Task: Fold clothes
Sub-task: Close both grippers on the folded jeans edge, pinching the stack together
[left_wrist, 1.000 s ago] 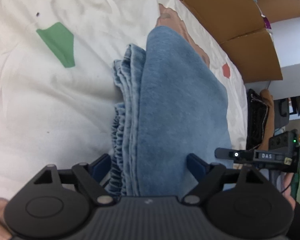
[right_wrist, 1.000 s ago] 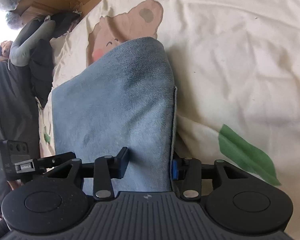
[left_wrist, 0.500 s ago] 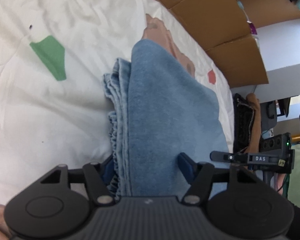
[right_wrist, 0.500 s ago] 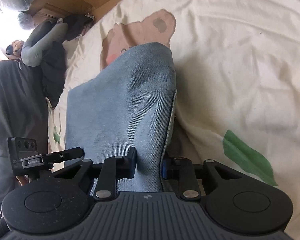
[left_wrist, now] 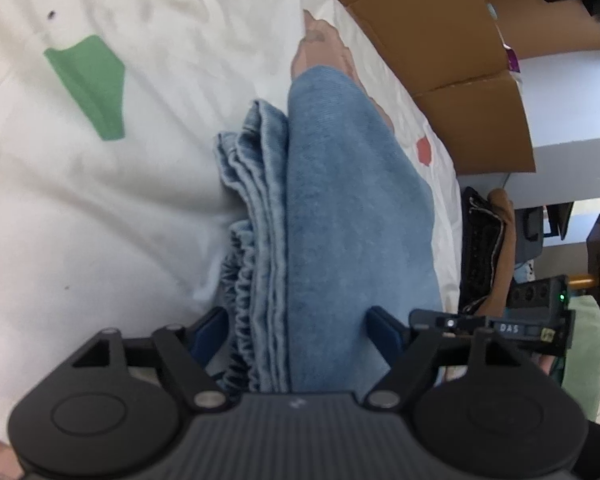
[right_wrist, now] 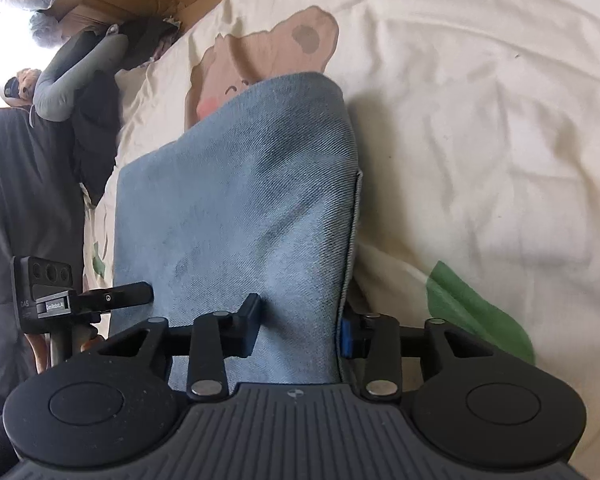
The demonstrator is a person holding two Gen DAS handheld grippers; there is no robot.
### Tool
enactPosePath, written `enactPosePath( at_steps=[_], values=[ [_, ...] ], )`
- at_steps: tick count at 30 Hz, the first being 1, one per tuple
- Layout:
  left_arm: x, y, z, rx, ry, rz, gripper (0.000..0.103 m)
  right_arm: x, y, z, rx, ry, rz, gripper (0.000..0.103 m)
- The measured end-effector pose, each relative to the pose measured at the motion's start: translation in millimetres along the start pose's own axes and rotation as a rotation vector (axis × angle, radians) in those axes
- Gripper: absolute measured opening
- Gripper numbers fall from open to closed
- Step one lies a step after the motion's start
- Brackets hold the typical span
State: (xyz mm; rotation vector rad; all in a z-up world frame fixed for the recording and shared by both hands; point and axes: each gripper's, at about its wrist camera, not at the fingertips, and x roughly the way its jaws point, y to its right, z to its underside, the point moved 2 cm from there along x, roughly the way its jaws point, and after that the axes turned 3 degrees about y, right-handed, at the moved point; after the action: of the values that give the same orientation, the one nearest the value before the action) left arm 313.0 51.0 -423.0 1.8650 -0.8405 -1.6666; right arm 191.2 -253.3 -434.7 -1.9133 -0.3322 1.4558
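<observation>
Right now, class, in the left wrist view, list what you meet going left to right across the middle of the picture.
Green patch printed on the white bedsheet → stacked denim edges → broad folded blue jeans → red spot on the sheet → brown cardboard.

Both tipped downward. On the left gripper (left_wrist: 300, 332), jaws just opened wide, loose on either side of the folded jeans (left_wrist: 340, 200). On the right gripper (right_wrist: 300, 328), jaws just opened too, less wide, jeans between them.
</observation>
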Motion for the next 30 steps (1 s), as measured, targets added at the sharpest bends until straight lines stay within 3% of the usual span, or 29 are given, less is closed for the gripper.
enactPosePath(
  at_steps=[7,12,18,22,24,30],
  values=[
    [5,8,-2,0.033,-0.002,-0.022,0.08,10,-1,-2,0.008,-0.008,-0.011,0.042],
    [0,21,-2,0.084,-0.003,-0.062,0.068,-1,-7,0,-0.009,0.01,-0.023,0.027],
    [-10,30,-3,0.11,0.006,-0.05,0.059,-17,-12,2,-0.015,0.023,-0.034,0.023],
    [0,18,-5,0.062,-0.016,-0.043,0.068,-10,-4,1,0.01,0.006,-0.018,0.028],
    [5,15,-6,0.035,-0.025,-0.039,0.078,-4,-4,2,0.008,-0.003,0.001,0.037],
    [22,32,-6,0.115,-0.046,-0.059,0.095,6,0,4,0.014,-0.017,-0.008,0.047]
  ],
)
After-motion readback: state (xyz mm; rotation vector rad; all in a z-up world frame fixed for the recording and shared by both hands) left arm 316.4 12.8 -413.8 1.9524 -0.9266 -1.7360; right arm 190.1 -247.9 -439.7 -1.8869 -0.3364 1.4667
